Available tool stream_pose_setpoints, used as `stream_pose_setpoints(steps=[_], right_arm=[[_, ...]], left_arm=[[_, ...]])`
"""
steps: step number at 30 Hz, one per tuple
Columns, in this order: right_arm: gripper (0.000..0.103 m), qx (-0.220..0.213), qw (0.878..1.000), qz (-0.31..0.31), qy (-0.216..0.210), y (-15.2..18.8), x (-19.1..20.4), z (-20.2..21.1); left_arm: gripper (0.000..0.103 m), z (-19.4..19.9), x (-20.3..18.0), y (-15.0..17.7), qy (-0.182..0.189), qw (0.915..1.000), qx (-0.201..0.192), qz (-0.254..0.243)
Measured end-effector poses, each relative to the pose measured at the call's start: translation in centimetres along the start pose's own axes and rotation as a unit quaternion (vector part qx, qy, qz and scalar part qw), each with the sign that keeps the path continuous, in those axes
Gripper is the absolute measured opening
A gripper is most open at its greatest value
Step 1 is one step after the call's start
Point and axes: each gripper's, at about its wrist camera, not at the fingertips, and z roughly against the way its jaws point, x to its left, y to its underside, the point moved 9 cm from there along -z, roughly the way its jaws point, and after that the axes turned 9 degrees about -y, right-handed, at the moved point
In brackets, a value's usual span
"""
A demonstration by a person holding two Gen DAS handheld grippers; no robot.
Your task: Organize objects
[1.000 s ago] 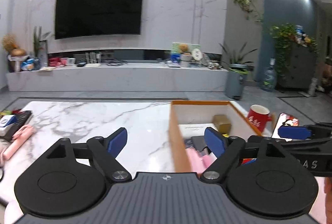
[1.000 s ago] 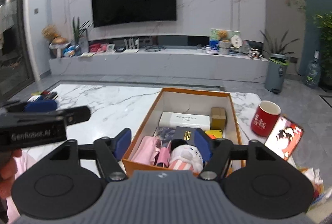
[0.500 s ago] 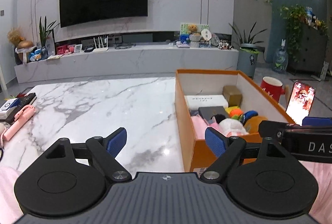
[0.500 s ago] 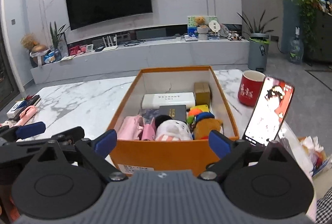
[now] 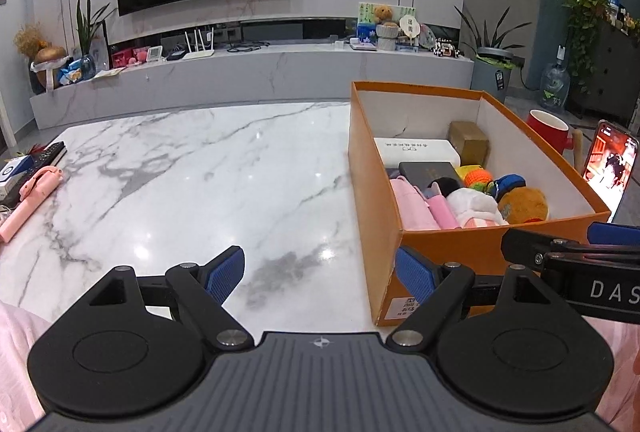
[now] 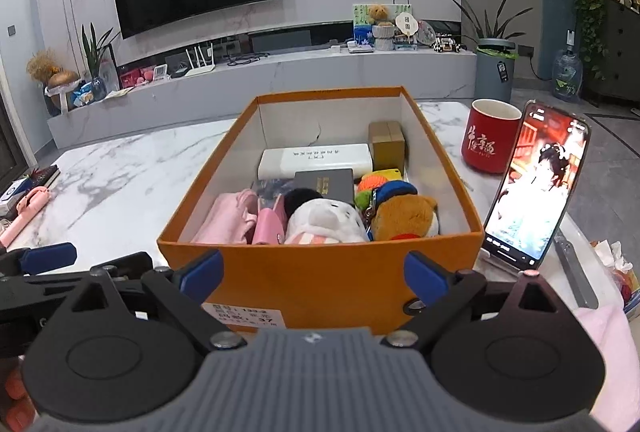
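An orange box point(image 6: 320, 272) stands on the marble table point(image 5: 180, 171); it also shows in the left wrist view point(image 5: 368, 171). It holds a white case point(image 6: 314, 159), a dark box point(image 6: 324, 183), a brown box point(image 6: 386, 141), pink cloth point(image 6: 228, 218), plush toys point(image 6: 324, 222) and a brown plush point(image 6: 404, 218). My right gripper point(image 6: 314, 278) is open and empty in front of the box's near wall. My left gripper point(image 5: 320, 274) is open and empty, left of the box's near corner.
A red mug point(image 6: 486, 135) and a lit phone on a stand point(image 6: 534, 183) stand right of the box. A pink stick point(image 5: 30, 197), a remote and a small box lie at the table's left edge. Tissues point(image 6: 612, 256) lie at the far right.
Both grippers have pulled back and up from the box, so its contents show more fully. The right gripper's jaws have opened wider. Nothing was picked up.
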Motion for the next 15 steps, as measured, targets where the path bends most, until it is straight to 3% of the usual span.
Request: stream_pose_setpoints(steps=[15], right_arm=[[0.097, 0.004, 1.0, 0.015, 0.0, -0.21, 0.95, -0.36]], left_arm=[[0.098, -0.14, 0.94, -0.08, -0.007, 0.9999, 0.011, 0.001]])
